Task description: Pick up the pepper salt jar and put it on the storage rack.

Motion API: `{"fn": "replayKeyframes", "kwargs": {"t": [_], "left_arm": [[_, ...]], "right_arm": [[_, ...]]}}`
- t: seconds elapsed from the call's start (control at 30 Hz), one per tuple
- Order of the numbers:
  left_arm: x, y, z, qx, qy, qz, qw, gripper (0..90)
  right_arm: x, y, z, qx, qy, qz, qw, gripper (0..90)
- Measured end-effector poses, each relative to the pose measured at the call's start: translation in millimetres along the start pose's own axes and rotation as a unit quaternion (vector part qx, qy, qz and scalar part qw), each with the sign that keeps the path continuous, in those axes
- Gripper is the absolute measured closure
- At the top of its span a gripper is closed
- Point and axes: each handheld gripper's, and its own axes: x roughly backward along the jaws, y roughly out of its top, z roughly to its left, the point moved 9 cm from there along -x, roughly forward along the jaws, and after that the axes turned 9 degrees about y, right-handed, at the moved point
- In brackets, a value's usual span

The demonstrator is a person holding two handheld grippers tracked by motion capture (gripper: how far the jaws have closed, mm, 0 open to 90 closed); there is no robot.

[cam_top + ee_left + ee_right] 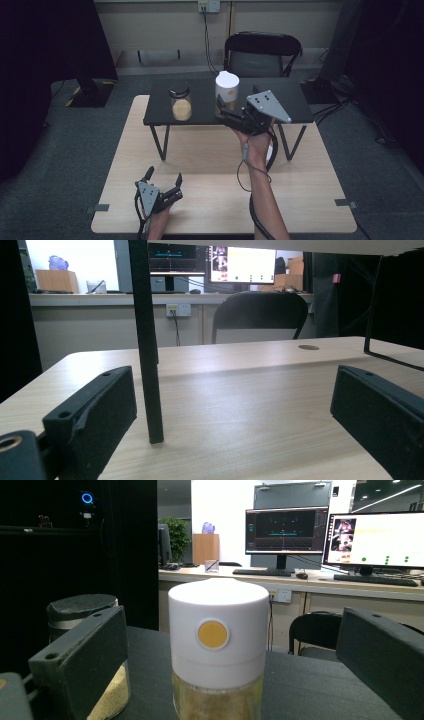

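Left gripper (162, 182): sits low at the near edge of the wooden table (310, 200). Its jaws are spread wide and nothing is between them. It points at a thin black leg (147, 365) of the small black bench (200, 116).

Right gripper (224, 109): held up by the person's right hand (256, 142) at the front edge of the black bench. Its jaws are spread wide, one on each side of the white-capped jar (217, 655), and they are not touching it.

White-capped jar: stands upright near the middle of the black bench. It has a white cap with a round yellow dot, and tan powder shows in the clear part below.

Dark-lidded jar (181, 102): stands upright toward the left end of the bench, well apart from the white-capped jar. It holds yellow grainy stuff.

Black chair (261, 52): behind the far edge of the bench.
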Motion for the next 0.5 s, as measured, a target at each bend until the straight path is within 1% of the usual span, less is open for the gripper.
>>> {"fn": "replayKeyframes", "kwargs": {"t": [0.1,0.27,0.33,0.5], "left_arm": [[0.0,0.0,0.0,0.0,0.0,0.0,1.0,3.9],[0.0,0.0,0.0,0.0,0.0,0.0,1.0,3.9],[0.0,0.0,0.0,0.0,0.0,0.0,1.0,3.9],[0.0,0.0,0.0,0.0,0.0,0.0,1.0,3.9]], "right_arm": [[3.2,-4.0,-0.2,0.007,0.001,-0.002,1.0,0.0],[9.7,-11.7,-4.6,0.012,-0.009,-0.004,0.9999,0.0],[11.2,-12.5,-5.9,0.013,-0.011,-0.003,0.9999,0.0],[20.1,-12.0,-11.4,0.014,-0.021,-0.01,0.9996,0.0]]}}
